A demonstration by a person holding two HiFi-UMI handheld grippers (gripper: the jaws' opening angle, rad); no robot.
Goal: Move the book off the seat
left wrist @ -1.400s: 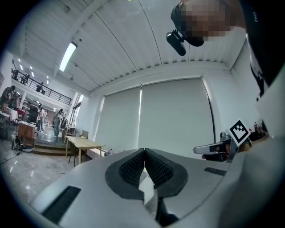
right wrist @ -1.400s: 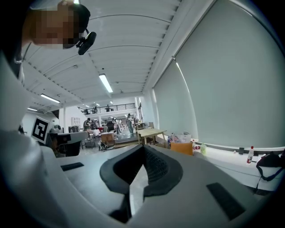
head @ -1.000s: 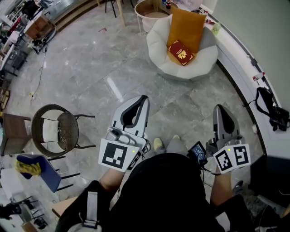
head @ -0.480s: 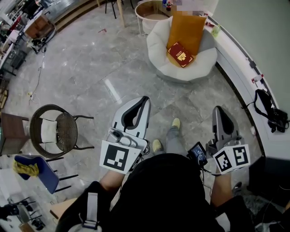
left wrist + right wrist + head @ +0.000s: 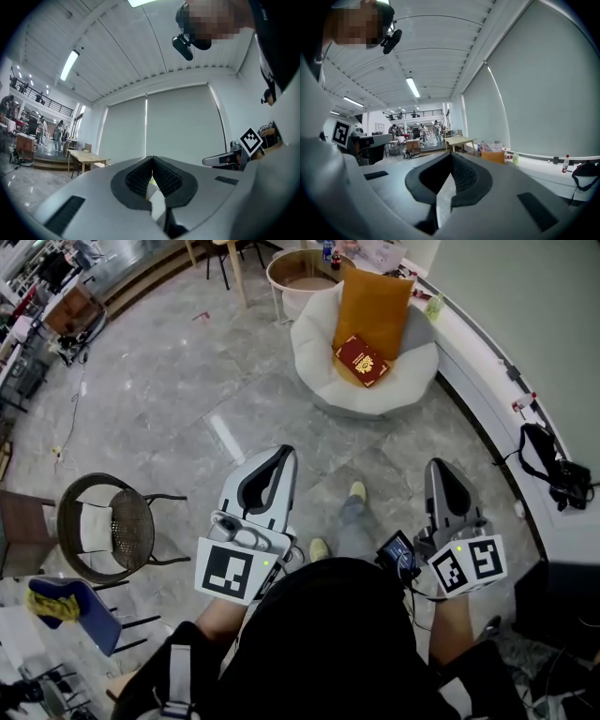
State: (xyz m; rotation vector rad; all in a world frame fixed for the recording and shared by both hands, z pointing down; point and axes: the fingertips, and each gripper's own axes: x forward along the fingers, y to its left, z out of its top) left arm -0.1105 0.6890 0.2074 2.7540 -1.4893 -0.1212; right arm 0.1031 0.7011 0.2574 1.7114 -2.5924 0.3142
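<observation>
A dark red book (image 5: pixel 362 360) lies flat on a round white cushioned seat (image 5: pixel 323 371), against an upright orange cushion (image 5: pixel 373 307). The seat stands across the floor, well ahead of both grippers. My left gripper (image 5: pixel 285 453) is held low in front of me, jaws shut with nothing between them; its own view shows the pads (image 5: pixel 140 176) meeting. My right gripper (image 5: pixel 437 466) is beside it, also shut and empty, with its pads (image 5: pixel 461 174) closed together. Both point roughly toward the seat.
A wicker chair (image 5: pixel 105 526) and a blue chair with a yellow cloth (image 5: pixel 58 594) stand at the left. A round wooden table (image 5: pixel 298 266) sits behind the seat. A curved white ledge (image 5: pixel 487 381) with a black bag (image 5: pixel 555 470) runs along the right. My feet (image 5: pixel 356 493) are on the grey floor.
The person has stepped forward toward the seat, one foot moving ahead. The seat and book sit slightly lower and further left in the head view. Both grippers stay shut.
</observation>
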